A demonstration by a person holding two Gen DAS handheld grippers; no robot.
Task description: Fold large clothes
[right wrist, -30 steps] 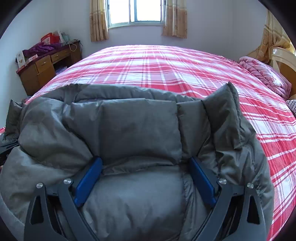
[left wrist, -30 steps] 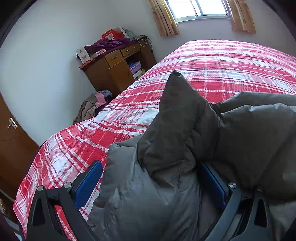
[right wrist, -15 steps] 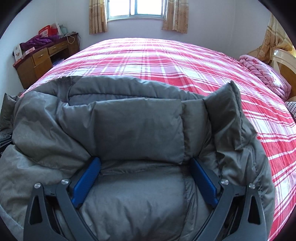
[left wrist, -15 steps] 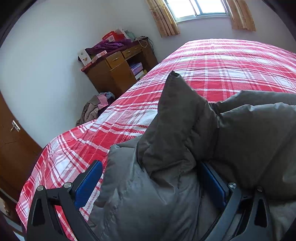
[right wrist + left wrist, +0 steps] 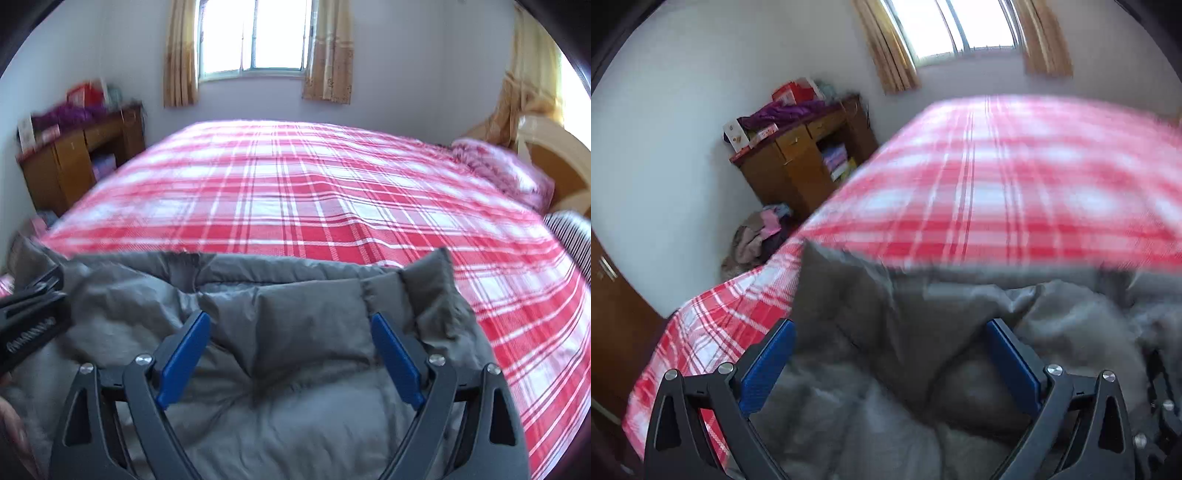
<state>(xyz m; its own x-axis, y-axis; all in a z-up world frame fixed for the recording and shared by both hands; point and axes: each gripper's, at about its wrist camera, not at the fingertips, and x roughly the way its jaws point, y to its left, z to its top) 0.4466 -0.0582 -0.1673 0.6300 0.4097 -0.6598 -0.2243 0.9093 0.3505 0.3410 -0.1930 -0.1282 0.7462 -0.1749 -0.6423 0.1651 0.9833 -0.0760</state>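
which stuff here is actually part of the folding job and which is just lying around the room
Part of the job:
- grey padded jacket
- left gripper, jaws spread round a bunch of it
- right gripper, likewise
- plaid bed, the work surface

Just lying about:
- wooden desk with boxes and purple cloth on top
- clothes heap on the floor
- pink quilt
- curtains

left gripper (image 5: 890,363): black frame, blue pads, silver screws | right gripper (image 5: 290,356): same black frame, blue pads, silver screws
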